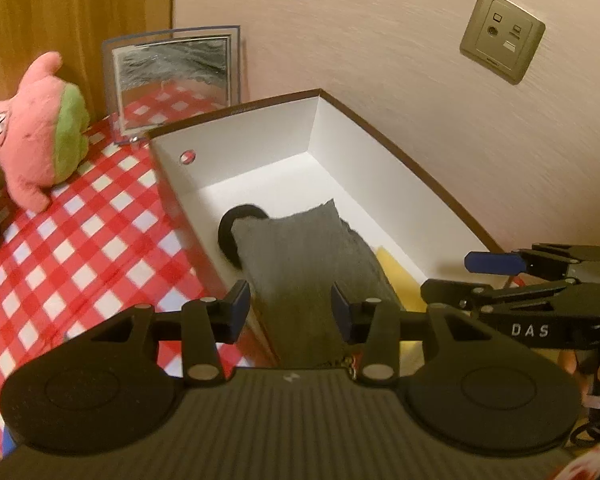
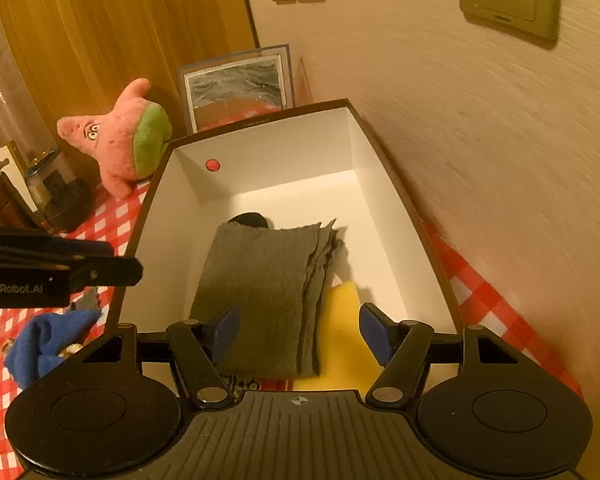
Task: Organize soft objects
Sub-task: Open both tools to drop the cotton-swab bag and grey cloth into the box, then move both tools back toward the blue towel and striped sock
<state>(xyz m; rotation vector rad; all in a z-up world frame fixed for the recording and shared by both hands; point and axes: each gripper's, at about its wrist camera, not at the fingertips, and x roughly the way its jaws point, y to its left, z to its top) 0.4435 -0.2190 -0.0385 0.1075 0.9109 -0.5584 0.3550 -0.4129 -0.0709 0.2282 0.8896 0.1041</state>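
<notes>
1. Lying inside the white-lined box (image 2: 384, 184), a folded grey cloth (image 2: 268, 292) rests on the floor, overlapping a yellow sponge (image 2: 346, 344) at its 4 o'clock and a black round object (image 2: 250, 218) at its 12 o'clock.
2. Right gripper (image 2: 298, 330): jaws apart over the cloth's near end, pads clear of it.
3. Left gripper (image 1: 290, 310): jaws apart, nothing clamped.
4. Pink starfish plush (image 2: 120, 140) sits on the red-checked bench (image 1: 80, 240), at the box's 10 o'clock.
5. Blue cloth (image 2: 44, 344) lies on the bench at the box's 8 o'clock.
</notes>
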